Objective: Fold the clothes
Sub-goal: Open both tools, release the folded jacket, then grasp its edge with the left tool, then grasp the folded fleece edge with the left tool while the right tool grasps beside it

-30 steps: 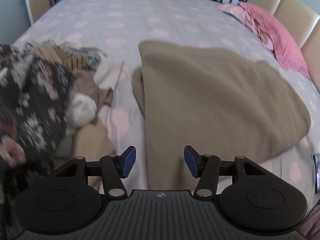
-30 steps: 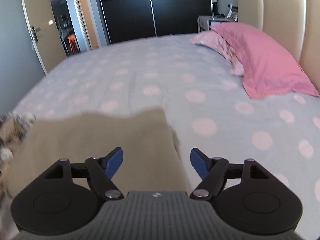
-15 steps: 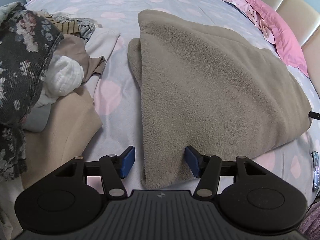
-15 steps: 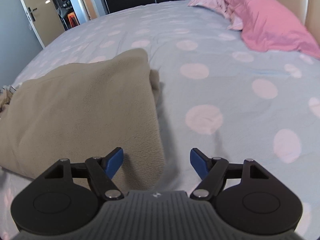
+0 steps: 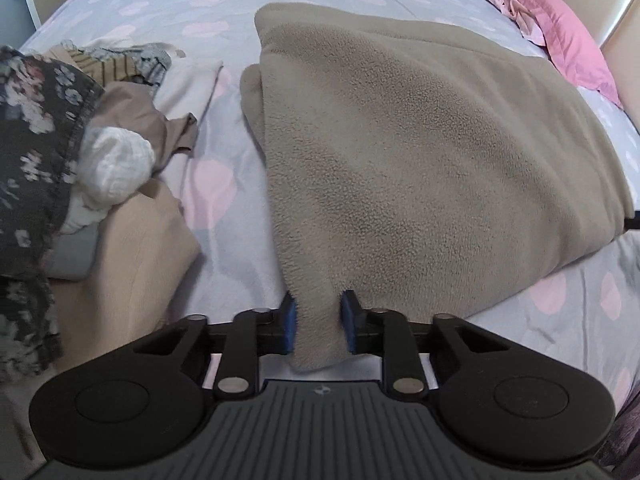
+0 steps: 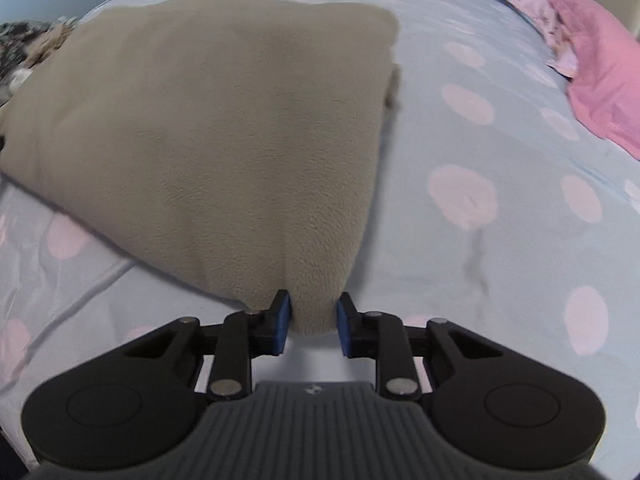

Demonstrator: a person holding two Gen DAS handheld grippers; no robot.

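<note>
Fleece (image 5: 420,152) on bed (image 5: 224,216), clothes pile (image 5: 80,168) left

No words, numbers or brand names can be read in either view. The one mark is a small pale emblem, a round four-part sign, moulded at the front middle of each gripper's ribbed grey housing: on the left gripper (image 5: 319,326) it sits just behind the jaws, and on the right gripper (image 6: 311,318) in the same place. It is too small to make out as any letter or name. Some coloured spines or boxes show at the top left corner of the left wrist view, but whatever print is on them is too blurred to read.
</note>
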